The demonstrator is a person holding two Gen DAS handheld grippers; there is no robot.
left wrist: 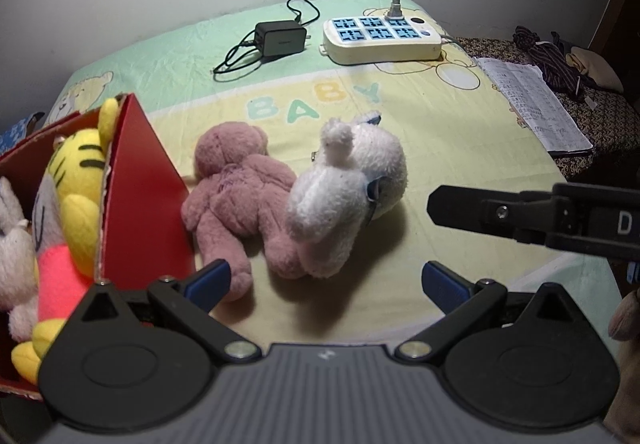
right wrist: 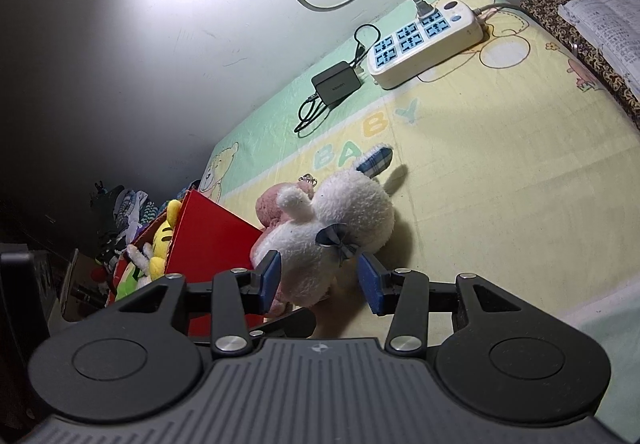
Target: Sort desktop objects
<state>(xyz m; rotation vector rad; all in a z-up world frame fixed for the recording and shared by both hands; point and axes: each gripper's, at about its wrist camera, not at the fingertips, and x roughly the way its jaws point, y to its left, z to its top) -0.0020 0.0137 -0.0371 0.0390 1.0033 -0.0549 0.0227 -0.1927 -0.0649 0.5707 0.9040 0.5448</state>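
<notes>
**So, two plush toys left outside the red box**

Basically the fluffy white plush animal with the small blue bow (right wrist: 340,228) is lying on the desk's yellow-and-green baby-print cloth (left wrist: 440,124), pressed right up against the dusty pink plush bear (left wrist: 240,188), which lies just beside the red cardboard box (left wrist: 148,196). That box already has a yellow striped tiger plush (left wrist: 78,172) and a couple of other soft toys in it.

The right gripper (right wrist: 320,282) is spread open with its blue pads either side of the white plush's lower end, not squeezing it as far as I can see. The left gripper (left wrist: 326,284) is wide open too, empty, hovering near the pink bear's legs.

Further back sit a cream power strip with blue sockets (left wrist: 380,36) and a black charger brick (left wrist: 280,36), well apart from the toys.
</notes>
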